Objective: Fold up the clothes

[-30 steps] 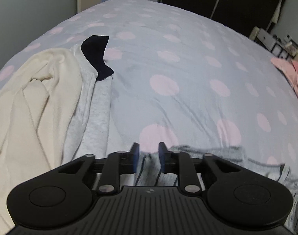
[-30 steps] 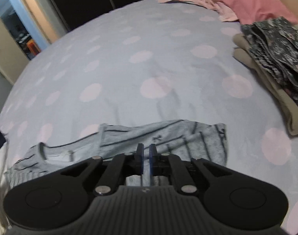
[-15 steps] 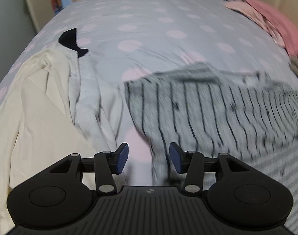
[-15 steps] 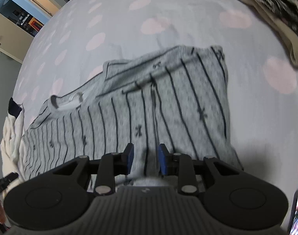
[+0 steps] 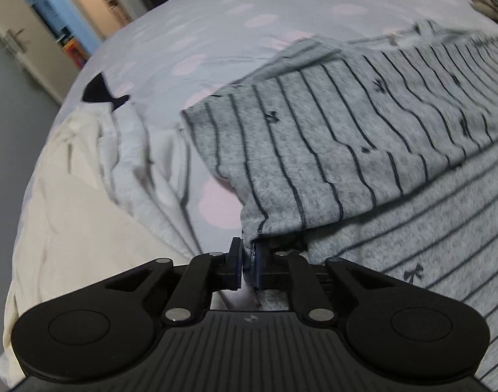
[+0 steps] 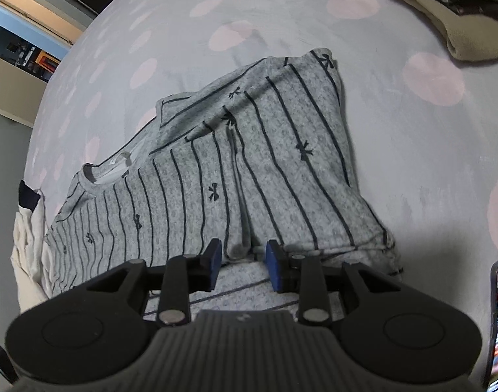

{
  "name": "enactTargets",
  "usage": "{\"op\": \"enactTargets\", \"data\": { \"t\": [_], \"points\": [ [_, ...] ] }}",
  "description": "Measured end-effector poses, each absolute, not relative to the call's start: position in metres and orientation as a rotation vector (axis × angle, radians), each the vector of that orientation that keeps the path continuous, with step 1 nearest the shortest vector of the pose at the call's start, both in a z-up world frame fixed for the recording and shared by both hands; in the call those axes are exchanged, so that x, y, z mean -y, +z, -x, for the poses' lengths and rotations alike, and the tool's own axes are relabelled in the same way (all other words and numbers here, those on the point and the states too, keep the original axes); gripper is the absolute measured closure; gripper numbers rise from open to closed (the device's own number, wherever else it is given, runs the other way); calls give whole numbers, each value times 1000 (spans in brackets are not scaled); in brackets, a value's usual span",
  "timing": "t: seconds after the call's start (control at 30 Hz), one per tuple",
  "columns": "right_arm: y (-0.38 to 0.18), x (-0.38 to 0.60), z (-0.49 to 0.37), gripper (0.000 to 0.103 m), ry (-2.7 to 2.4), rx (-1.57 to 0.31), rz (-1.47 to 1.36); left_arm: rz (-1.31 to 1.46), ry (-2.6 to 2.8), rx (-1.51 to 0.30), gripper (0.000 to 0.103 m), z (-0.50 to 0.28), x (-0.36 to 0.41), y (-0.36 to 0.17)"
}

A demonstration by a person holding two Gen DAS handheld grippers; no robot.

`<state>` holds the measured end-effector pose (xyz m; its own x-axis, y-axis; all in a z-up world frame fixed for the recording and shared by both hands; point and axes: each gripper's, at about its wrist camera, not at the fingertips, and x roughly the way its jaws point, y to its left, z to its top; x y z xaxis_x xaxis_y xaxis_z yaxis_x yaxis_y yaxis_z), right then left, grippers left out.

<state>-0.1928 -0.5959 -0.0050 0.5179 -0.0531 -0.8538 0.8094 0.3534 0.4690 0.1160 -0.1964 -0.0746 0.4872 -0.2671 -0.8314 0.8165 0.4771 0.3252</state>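
The grey striped top (image 6: 249,170) lies spread on the dotted bedcover (image 6: 396,150), one layer doubled over another, most likely so its sides can be squared up for the next fold. The left gripper (image 5: 248,258) is pinched tight on a corner of the folded edge, the cloth running away ahead and to its right. The right gripper (image 6: 242,258) stands partly open, a pucker of the same top between its blue pads (image 6: 272,261), which do not press on it.
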Motion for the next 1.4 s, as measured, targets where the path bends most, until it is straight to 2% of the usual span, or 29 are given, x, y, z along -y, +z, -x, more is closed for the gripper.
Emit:
{"op": "enactTargets", "data": {
  "t": [0.43,0.47,0.5,0.53,0.67,0.8,1.2,1.4],
  "points": [
    [-30,596,177,71,-661,-867,-1137,-735,-702,-886,98,-132,193,-74],
    [-31,596,176,73,-662,-861,-1144,-720,-698,-900,98,-134,192,-73],
    [-31,597,175,88,-656,-855,-1153,-707,-696,-913,98,-136,192,-73],
    [-28,597,173,96,-650,-845,-1158,-696,-694,-922,98,-138,191,-72],
    [16,598,171,96,-577,-678,-1125,-639,-687,-953,98,-146,186,-69],
    [43,597,173,96,-572,-618,-1089,-598,-677,-980,98,-151,182,-65],
    [-28,593,181,97,-697,-934,-1037,-703,-689,-992,97,-141,184,-83],
    [-18,596,196,83,-702,-914,-969,-678,-691,-1041,93,-141,168,-75]
  ]
}}
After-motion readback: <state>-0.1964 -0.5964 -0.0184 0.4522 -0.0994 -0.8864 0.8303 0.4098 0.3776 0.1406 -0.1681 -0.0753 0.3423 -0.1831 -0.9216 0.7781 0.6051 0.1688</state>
